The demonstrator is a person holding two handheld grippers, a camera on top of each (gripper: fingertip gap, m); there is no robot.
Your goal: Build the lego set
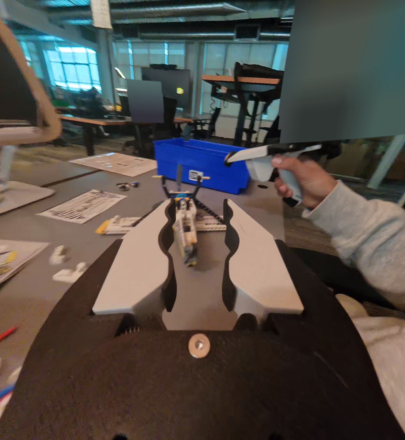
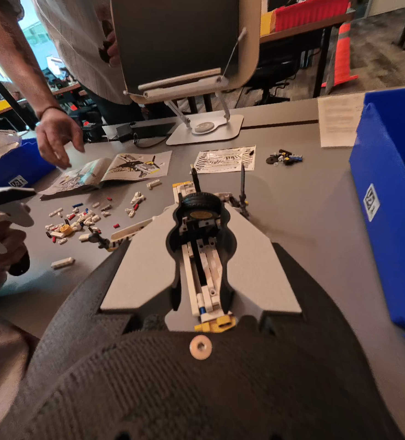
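Observation:
The white, yellow and black lego plane (image 1: pixel 184 228) lies on the grey table (image 1: pixel 251 204), its two black legs sticking up by the propeller. My left gripper (image 1: pixel 199 204) is open and empty, hovering just behind the plane's tail end. My right gripper (image 2: pixel 201 209) is shut on a black wheel with a yellow hub (image 2: pixel 200 204) and holds it above the plane's near wing (image 2: pixel 204 273). It also shows in the left wrist view (image 1: pixel 230 158), raised in front of the blue bin. The left gripper shows at the left edge of the right wrist view (image 2: pixel 6 200).
A blue bin (image 2: pixel 392 202) stands right of the plane. Several loose pieces (image 2: pixel 77 219), an open booklet (image 2: pixel 125 169), a sticker sheet (image 2: pixel 225 158) and a small dark parts pile (image 2: pixel 283 157) lie around. A monitor stand (image 2: pixel 204 128) sits behind. Another person's hand (image 2: pixel 56 138) reaches in. Across from one pair of fingers to the other is roughly 20 centimeters.

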